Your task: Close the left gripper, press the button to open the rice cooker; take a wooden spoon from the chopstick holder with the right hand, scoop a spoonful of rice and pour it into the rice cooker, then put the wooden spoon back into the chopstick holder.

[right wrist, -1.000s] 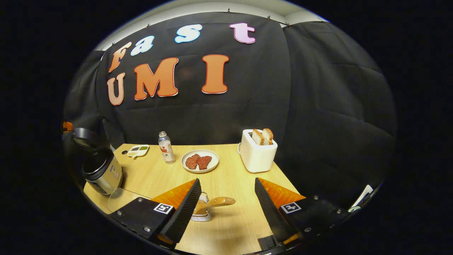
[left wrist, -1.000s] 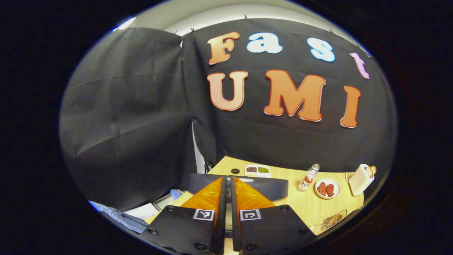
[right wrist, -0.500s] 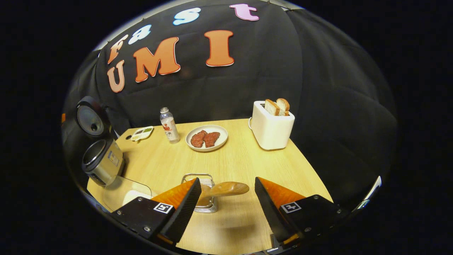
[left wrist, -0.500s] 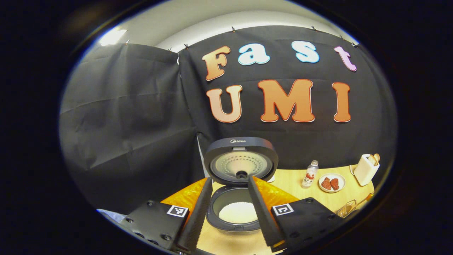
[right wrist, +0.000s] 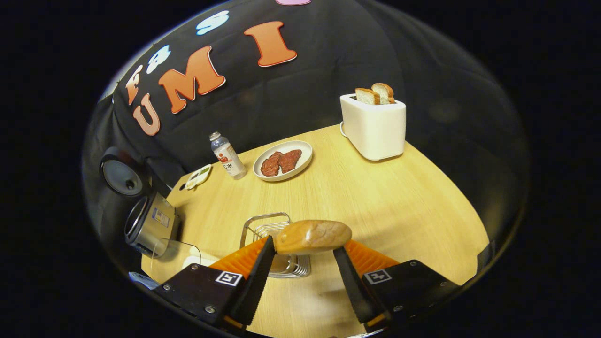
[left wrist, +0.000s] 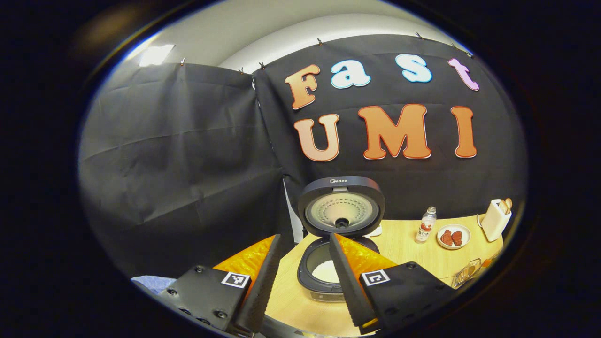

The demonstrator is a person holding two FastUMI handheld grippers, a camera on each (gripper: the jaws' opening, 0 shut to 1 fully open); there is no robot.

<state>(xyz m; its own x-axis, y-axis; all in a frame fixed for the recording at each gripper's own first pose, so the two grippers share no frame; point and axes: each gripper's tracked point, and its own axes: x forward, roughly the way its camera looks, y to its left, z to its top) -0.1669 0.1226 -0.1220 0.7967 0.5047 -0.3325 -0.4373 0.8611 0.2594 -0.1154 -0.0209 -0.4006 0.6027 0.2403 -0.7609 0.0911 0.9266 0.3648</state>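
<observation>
Lid [left wrist: 341, 205] newly sprung up beyond the spread, backed-off left claw [left wrist: 304, 277], freeing the right claw [right wrist: 303, 277], fingers parted, to close around the wooden spoon [right wrist: 312, 236] between them.

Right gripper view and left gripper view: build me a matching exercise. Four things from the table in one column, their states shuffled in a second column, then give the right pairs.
Things
1. rice cooker
2. toaster
3. plate
4. wooden spoon

States
A. holds two bread slices in its slots
B. bowl end sits between the right gripper's open fingers, above the chopstick holder
C. lid stands open, white rice inside
D. carries two reddish pieces of meat

Pairs: 1-C, 2-A, 3-D, 4-B
</observation>
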